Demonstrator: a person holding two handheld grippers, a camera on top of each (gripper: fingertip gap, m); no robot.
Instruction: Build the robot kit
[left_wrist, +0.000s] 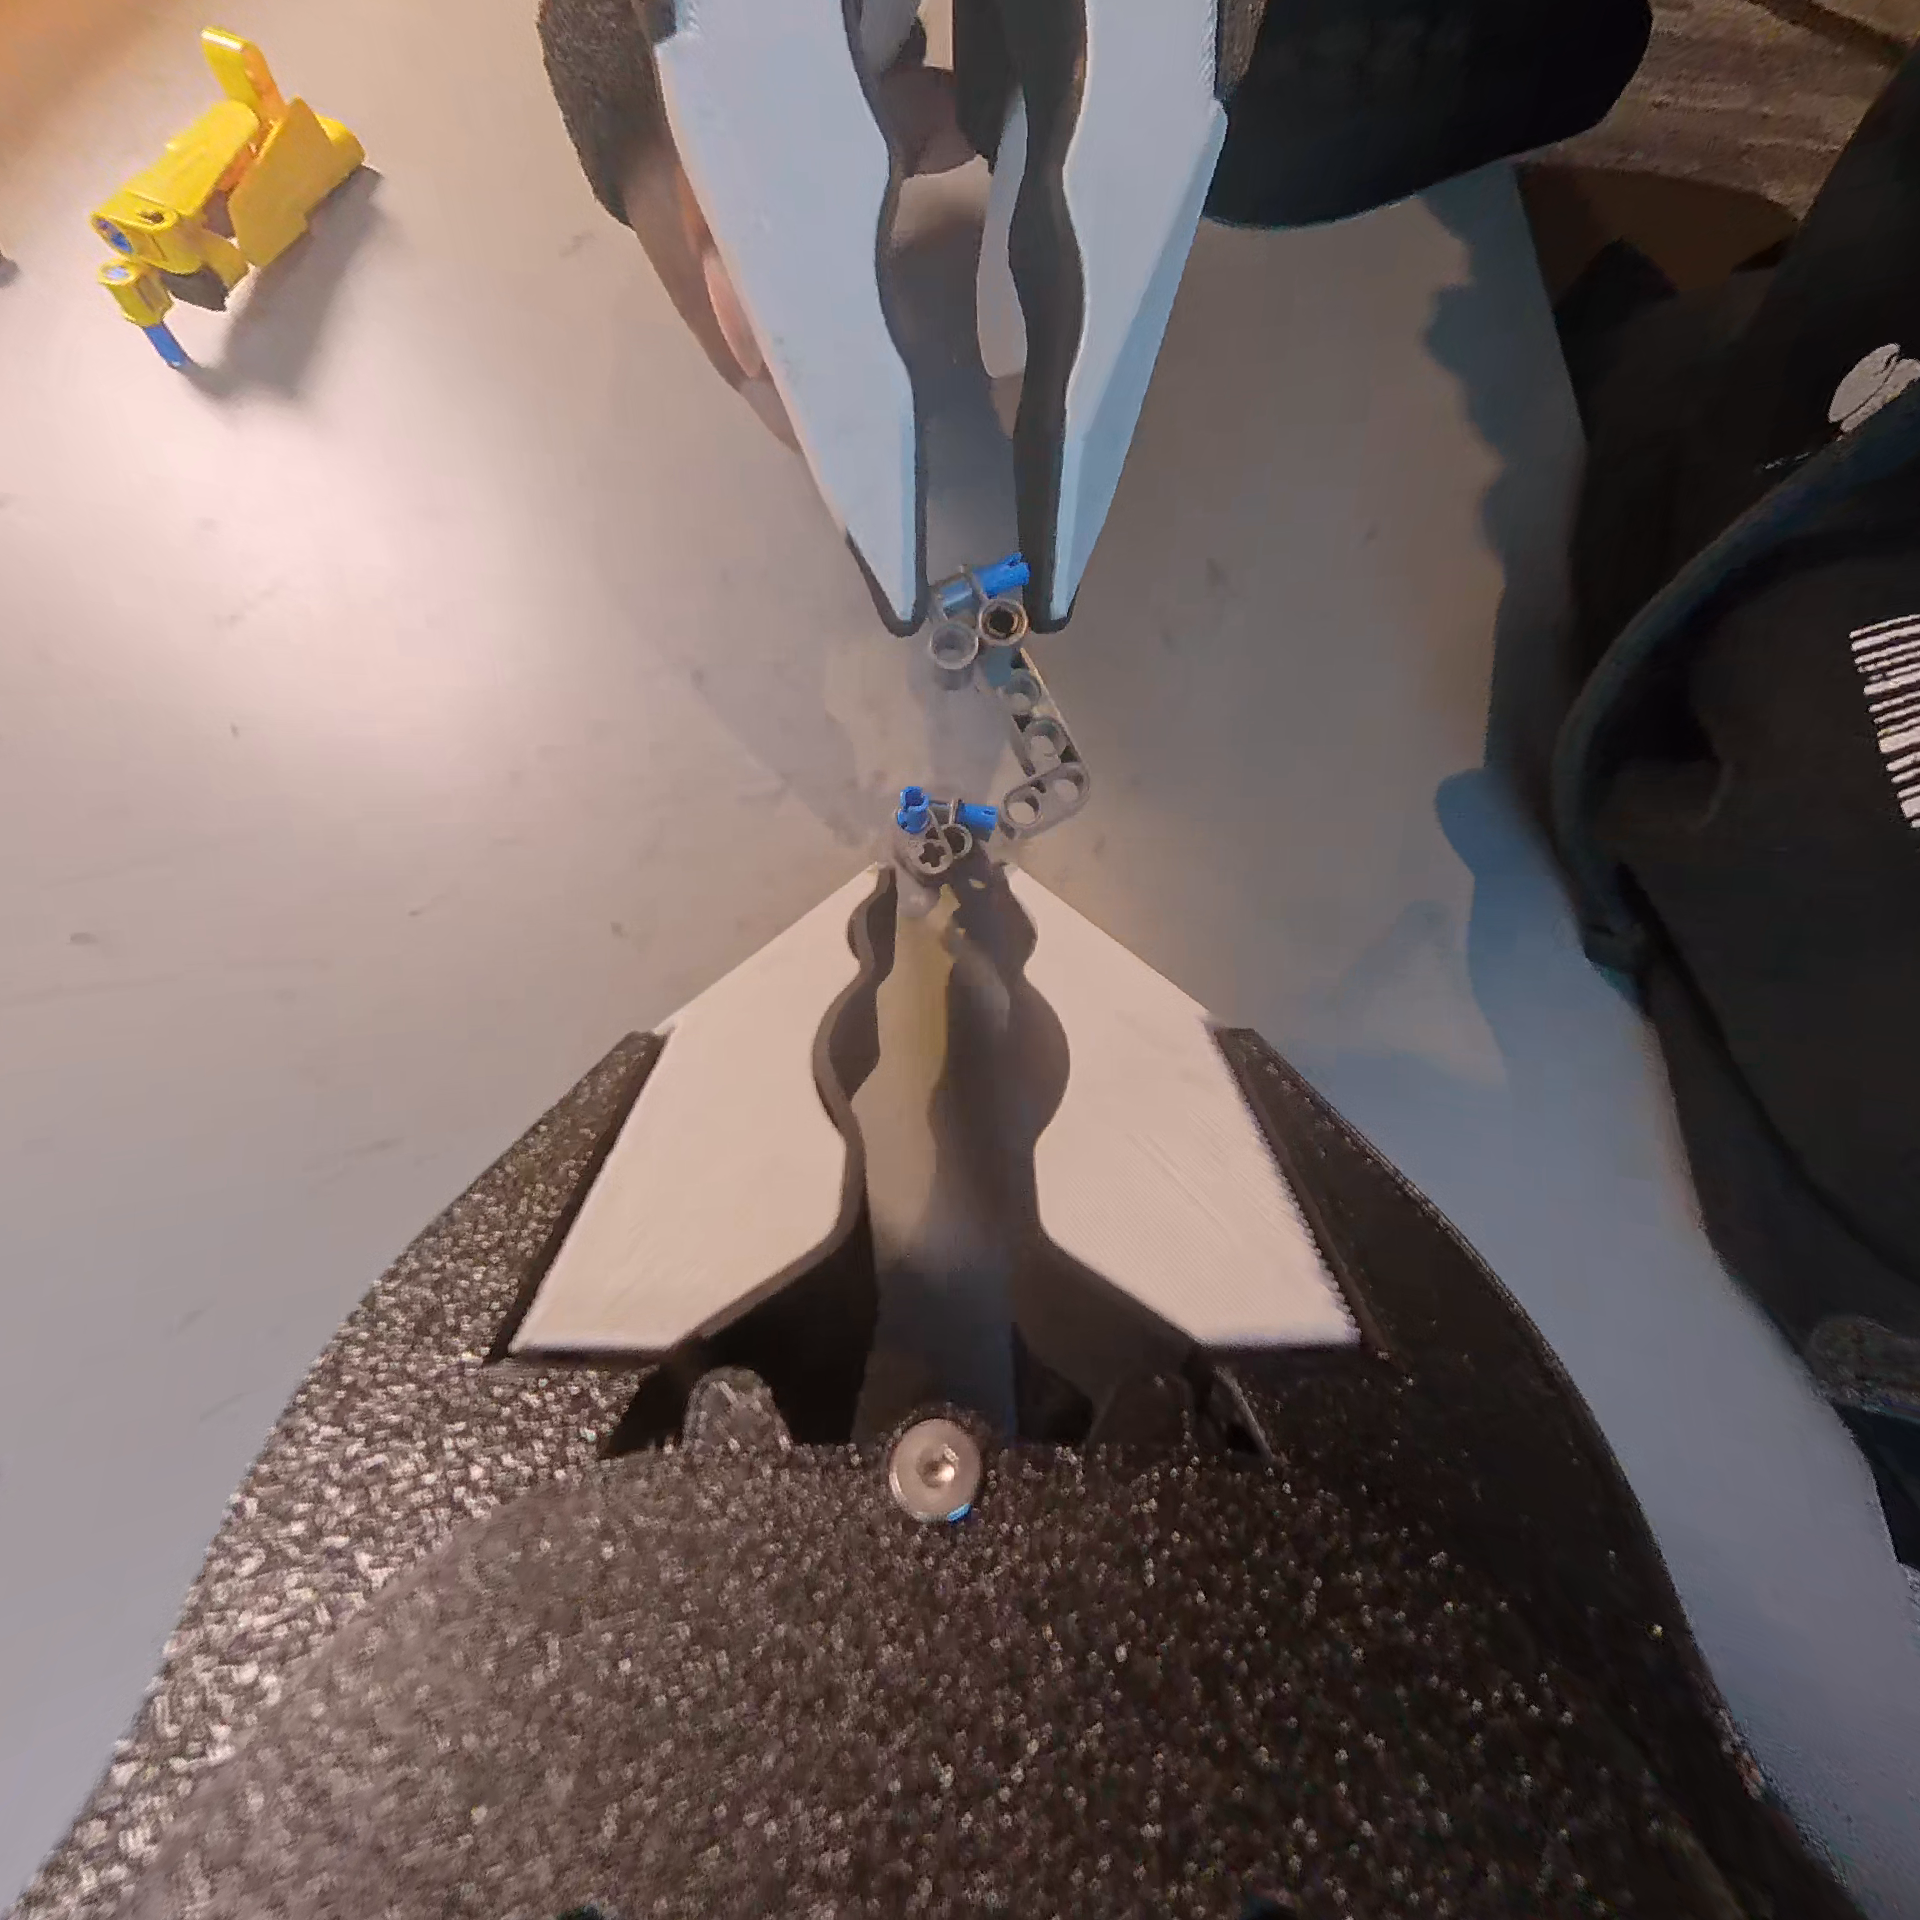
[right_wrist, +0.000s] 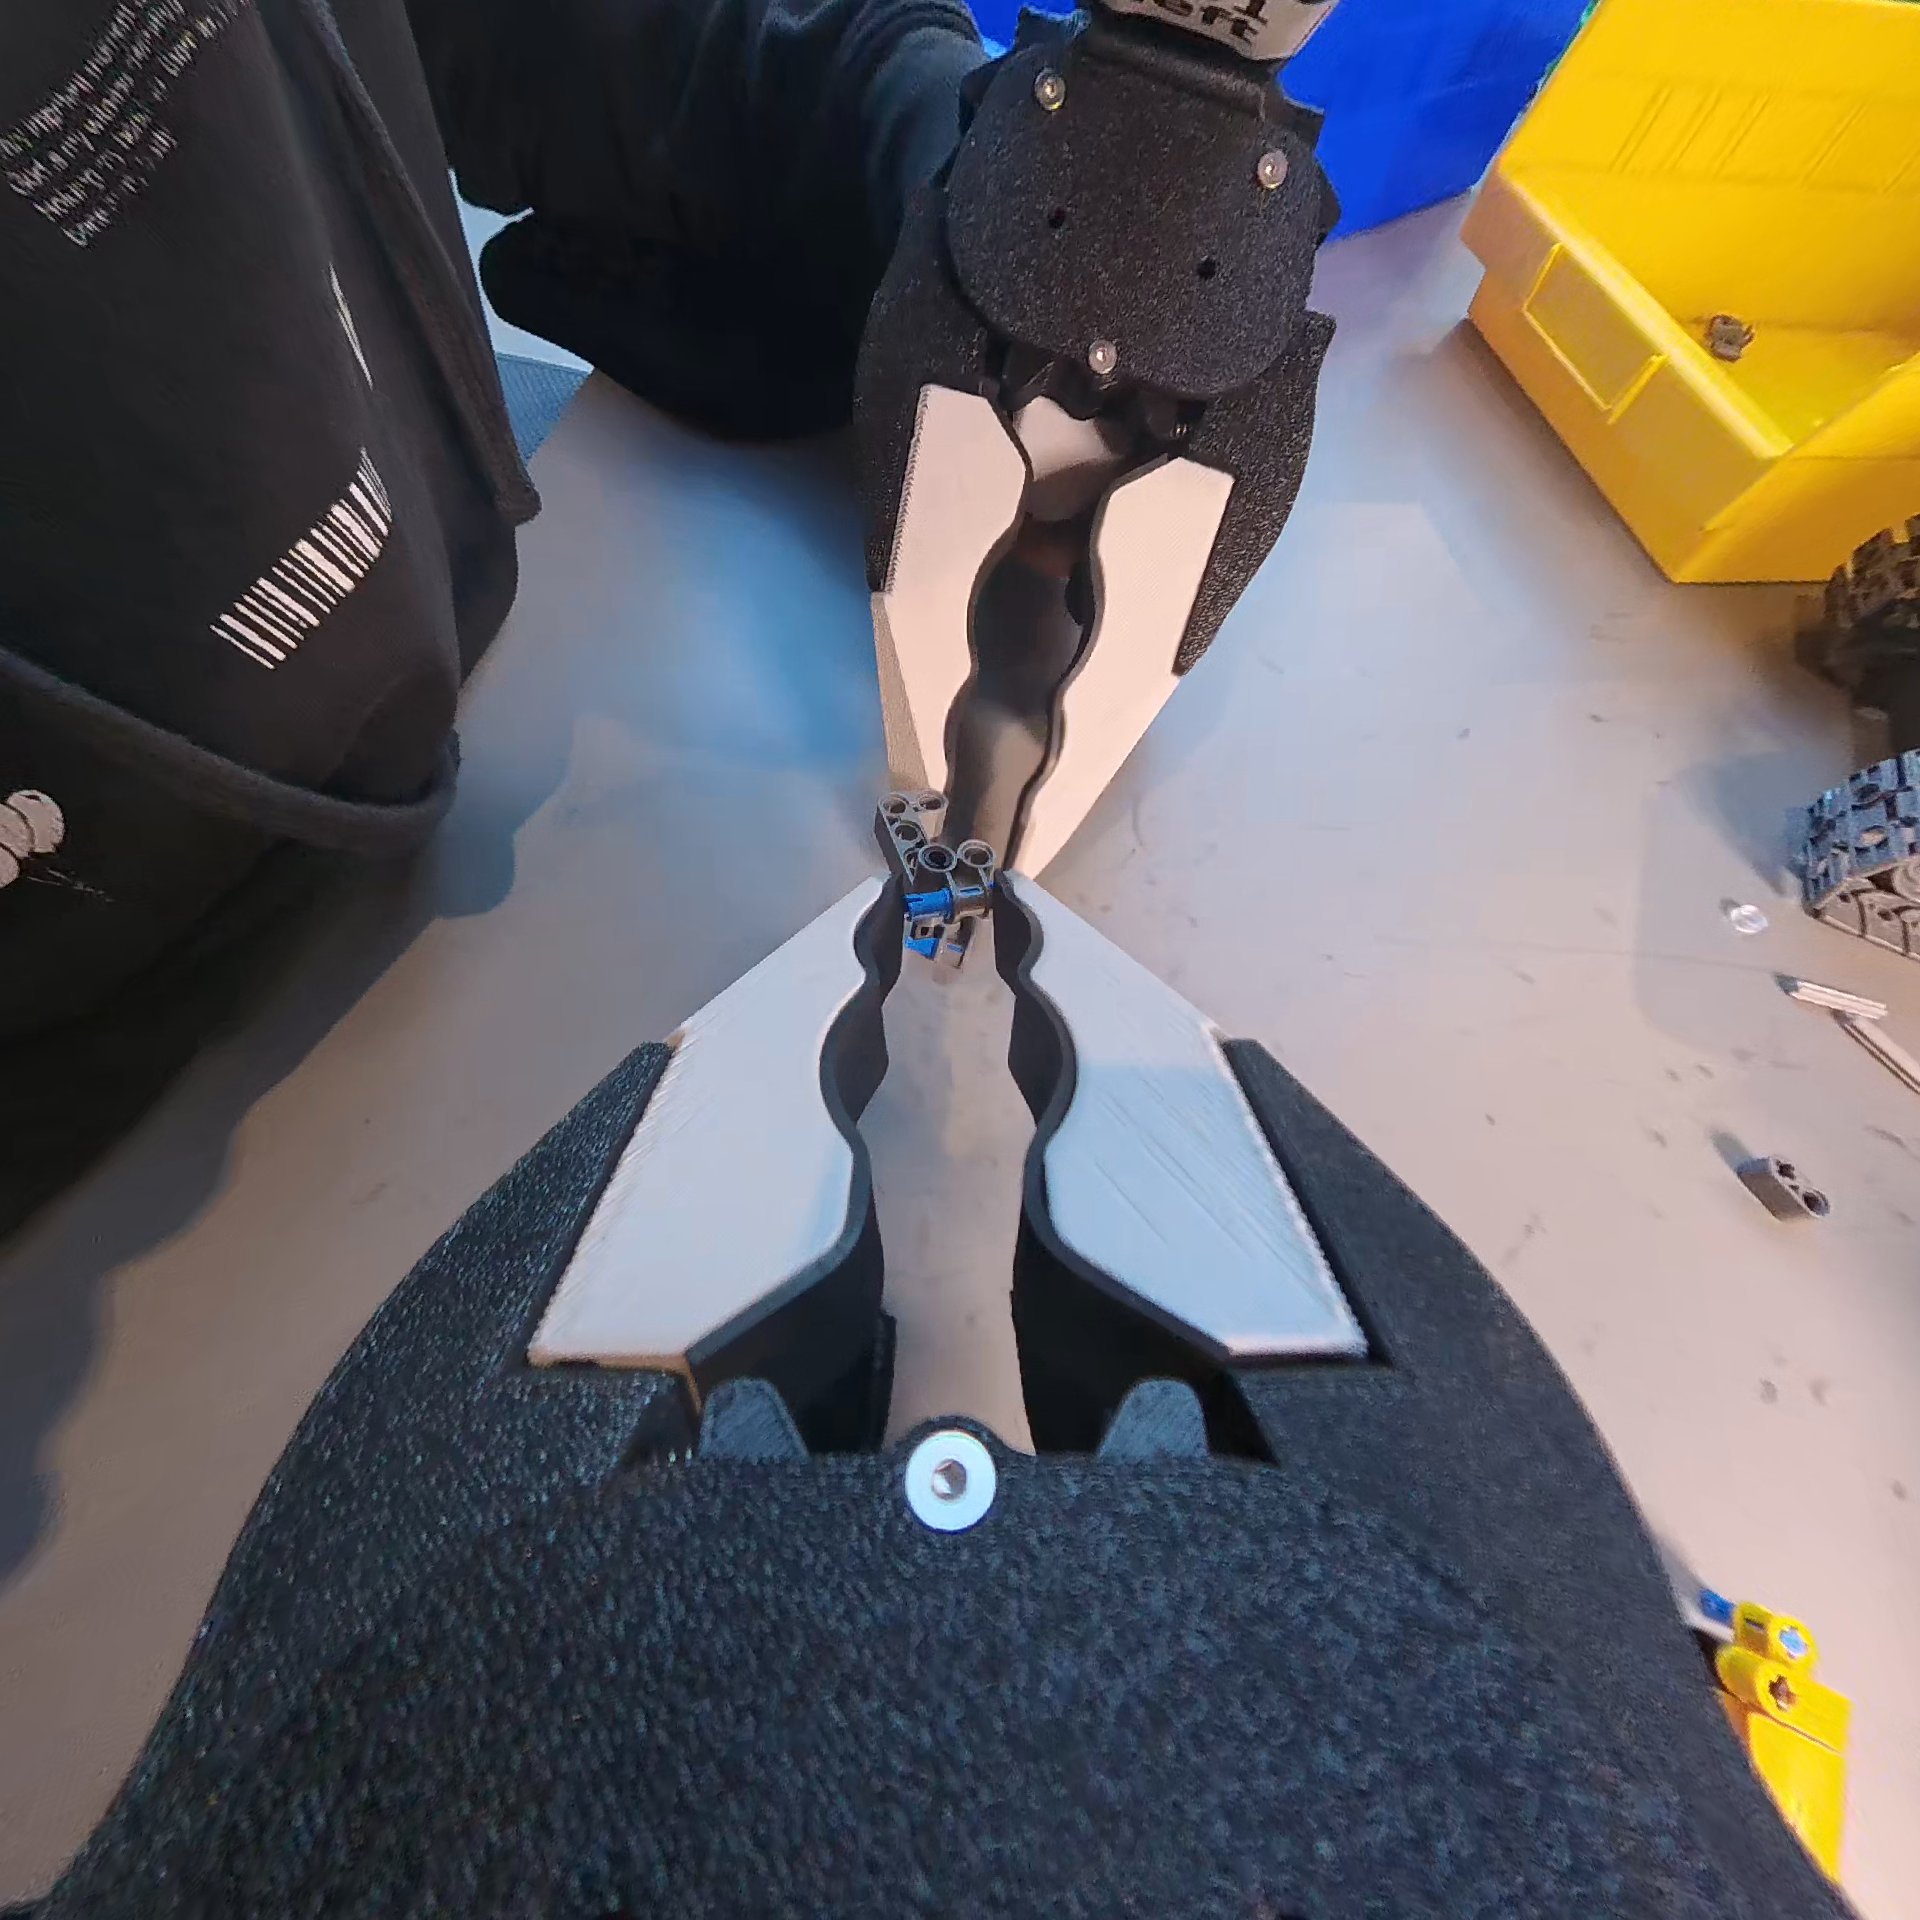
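Left gripper (left_wrist: 951, 883): you had it clamped on one end of grey beam assembly (left_wrist: 1023, 727) | right gripper (right_wrist: 940, 904): closed on other end | assembly: held above table (left_wrist: 416, 727) | nearby: yellow model (left_wrist: 223, 197), yellow bin (right_wrist: 1714, 312) | progress: cannot tell

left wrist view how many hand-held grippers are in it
2: left hand-held gripper at the bottom, right hand-held gripper at the top, both shut on the grey beam assembly.
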